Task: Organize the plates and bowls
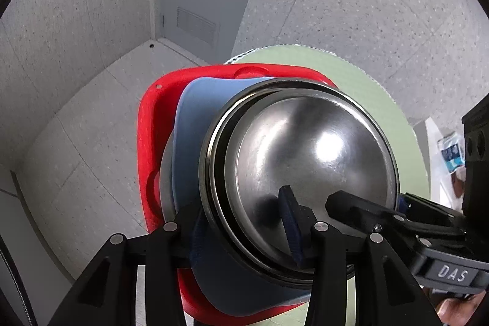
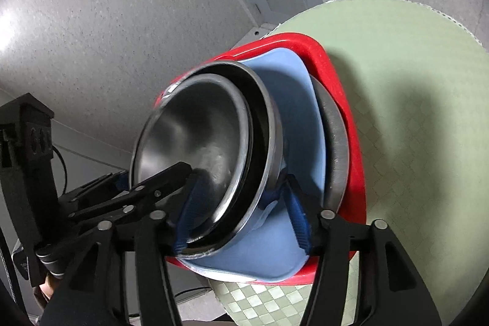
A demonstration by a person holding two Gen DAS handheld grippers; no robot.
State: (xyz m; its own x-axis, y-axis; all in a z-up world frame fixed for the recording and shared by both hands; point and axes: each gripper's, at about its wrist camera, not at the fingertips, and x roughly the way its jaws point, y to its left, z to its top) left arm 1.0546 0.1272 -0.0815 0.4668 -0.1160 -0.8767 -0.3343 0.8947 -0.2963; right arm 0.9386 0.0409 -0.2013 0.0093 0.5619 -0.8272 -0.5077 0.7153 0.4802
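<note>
Two nested round steel bowls (image 1: 305,167) sit stacked on blue plate (image 1: 195,118) in red tray (image 1: 152,124) at frame centre; left gripper (image 1: 244,222) and right gripper (image 2: 244,203) fingers straddle rims, grip uncertain; stacking seems nearly complete.

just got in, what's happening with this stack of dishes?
A person works both grippers on nested steel bowls sitting in a blue dish on a red tray, on a green table. The left gripper and right gripper both straddle the bowls' near rim, jaws partly open.
</note>
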